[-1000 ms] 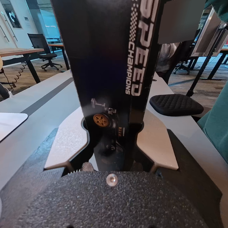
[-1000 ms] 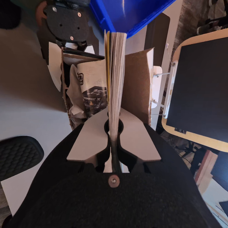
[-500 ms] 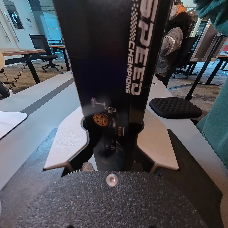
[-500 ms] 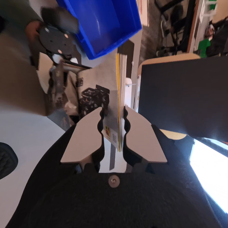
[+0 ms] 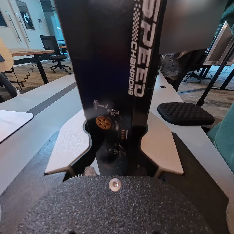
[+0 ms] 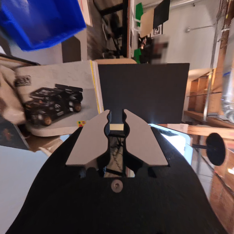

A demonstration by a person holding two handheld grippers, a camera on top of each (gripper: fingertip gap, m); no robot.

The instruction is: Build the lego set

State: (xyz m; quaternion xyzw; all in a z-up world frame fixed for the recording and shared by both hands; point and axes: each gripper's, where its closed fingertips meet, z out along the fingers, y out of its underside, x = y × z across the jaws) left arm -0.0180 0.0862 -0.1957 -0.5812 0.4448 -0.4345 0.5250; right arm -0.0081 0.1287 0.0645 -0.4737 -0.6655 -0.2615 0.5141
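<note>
Left gripper (image 5: 117, 127) clamping the black Lego box (image 5: 107, 60), jaws closed on its lower end, keeping it upright above the grey counter (image 5: 53, 101). Box filling most of the left wrist view; black padded rest (image 5: 184, 114) sitting on the counter off to the right.

Right gripper (image 6: 116, 111) hanging free, jaws parted by a narrow gap, gripping nothing. Instruction booklet (image 6: 63, 93) lying just left of its tips, cover with the black car facing the camera, apart from the jaws. Cardboard flap and what looks like crumpled white paper at the far left edge; too blurred for more. Blue bin (image 6: 38, 22) sitting beyond, near the top left. Dark panel (image 6: 143, 92) filling the view ahead of the jaws.

Progress, judging from this: very early, unpacking only. Booklet out of the box. No loose bricks or opened bags showing anywhere, no assembly started. Remaining: emptying the box, opening bags, sorting parts, entire build.
</note>
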